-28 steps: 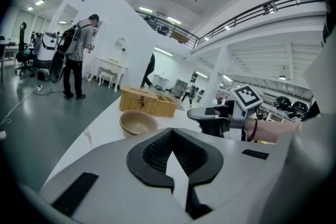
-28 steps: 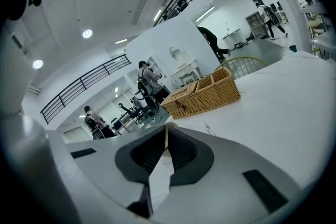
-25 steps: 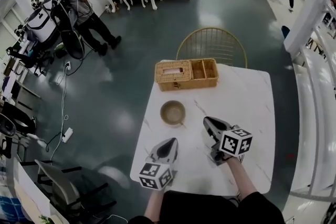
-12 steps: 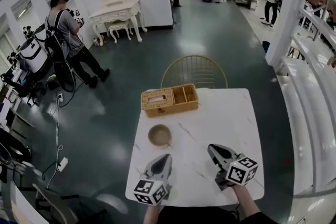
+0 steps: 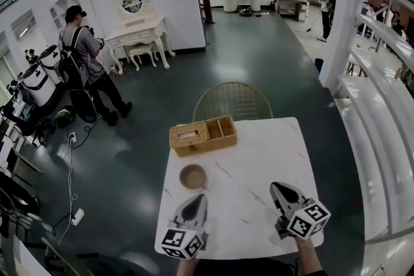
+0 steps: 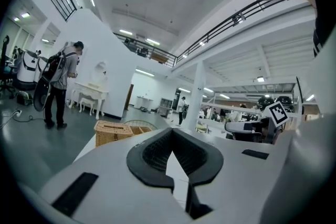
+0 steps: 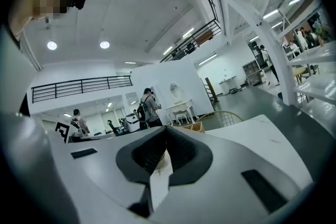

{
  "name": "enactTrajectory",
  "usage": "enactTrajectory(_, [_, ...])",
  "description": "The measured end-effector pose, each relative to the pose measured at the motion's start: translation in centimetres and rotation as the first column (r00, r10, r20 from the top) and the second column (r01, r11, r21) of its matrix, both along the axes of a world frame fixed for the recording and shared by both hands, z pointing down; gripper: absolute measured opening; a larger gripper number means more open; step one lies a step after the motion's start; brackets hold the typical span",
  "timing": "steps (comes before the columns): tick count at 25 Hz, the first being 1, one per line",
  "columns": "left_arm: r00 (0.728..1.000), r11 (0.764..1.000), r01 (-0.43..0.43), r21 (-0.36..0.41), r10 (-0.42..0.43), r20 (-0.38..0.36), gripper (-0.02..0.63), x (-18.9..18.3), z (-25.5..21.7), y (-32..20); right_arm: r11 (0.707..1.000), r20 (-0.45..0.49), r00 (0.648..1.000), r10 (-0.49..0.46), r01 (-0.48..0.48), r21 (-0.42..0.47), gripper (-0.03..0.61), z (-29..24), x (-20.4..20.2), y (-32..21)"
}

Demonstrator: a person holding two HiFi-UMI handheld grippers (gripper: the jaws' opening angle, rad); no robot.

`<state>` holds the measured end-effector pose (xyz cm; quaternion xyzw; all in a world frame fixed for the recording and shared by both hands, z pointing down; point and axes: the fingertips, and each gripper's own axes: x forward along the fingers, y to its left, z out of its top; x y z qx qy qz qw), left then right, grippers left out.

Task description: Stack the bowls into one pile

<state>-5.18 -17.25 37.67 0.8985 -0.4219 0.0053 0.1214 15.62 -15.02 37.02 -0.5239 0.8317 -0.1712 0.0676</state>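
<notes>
Brown bowl [image 5: 193, 176] sits on the white table [image 5: 272, 152], left of centre, just near of the wicker basket [image 5: 202, 135] at the far edge. Only one rim shows, so I'd judge the pile is already made. From above I can't count how many are nested.

Left gripper [image 5: 196, 199] and right gripper [image 5: 276, 187] hang over the near edge, well apart from the bowl and pointing far. That reads as held clear with nothing left to fetch.

Left fingers [image 6: 152, 157] are closed tip to tip with nothing between them; only table shows through the slot. Right fingers [image 7: 186, 157] are the same, closed and empty.

Hard to see:
- Bowl is mostly blocked by the fingers in both gripper views. A brownish smudge in the right slot may be it; can't confirm.
- Hands are cut off at the bottom edge of the head view.
- Basket compartments: contents unclear.
- Chair [image 5: 234, 100] beyond the table is partly hidden by the table and basket.
</notes>
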Motion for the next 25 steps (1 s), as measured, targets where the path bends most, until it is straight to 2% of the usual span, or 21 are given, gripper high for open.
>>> enactTrajectory(4, [1.000, 0.999, 0.003, 0.035, -0.003, -0.002, 0.014, -0.1, -1.1, 0.5, 0.998, -0.012, 0.999, 0.045, -0.044, 0.051, 0.014, -1.7, 1.5, 0.9])
enactTrajectory(13, [0.998, 0.992, 0.066, 0.104, -0.066, 0.000, 0.014, -1.3, -3.3, 0.8, 0.983, -0.048, 0.991, 0.127, -0.120, 0.141, 0.014, -4.2, 4.4, 2.1])
enactTrajectory(20, [0.995, 0.988, 0.095, 0.124, -0.096, 0.004, 0.014, -1.8, -3.8, 1.4, 0.980, -0.095, 0.985, 0.147, -0.132, 0.151, 0.014, -3.9, 4.9, 3.0])
enactTrajectory(25, [0.995, 0.987, 0.100, 0.125, -0.101, 0.006, 0.014, -1.7, -3.9, 1.7, 0.980, -0.096, 0.985, 0.142, -0.127, 0.151, 0.014, -3.8, 4.9, 3.2])
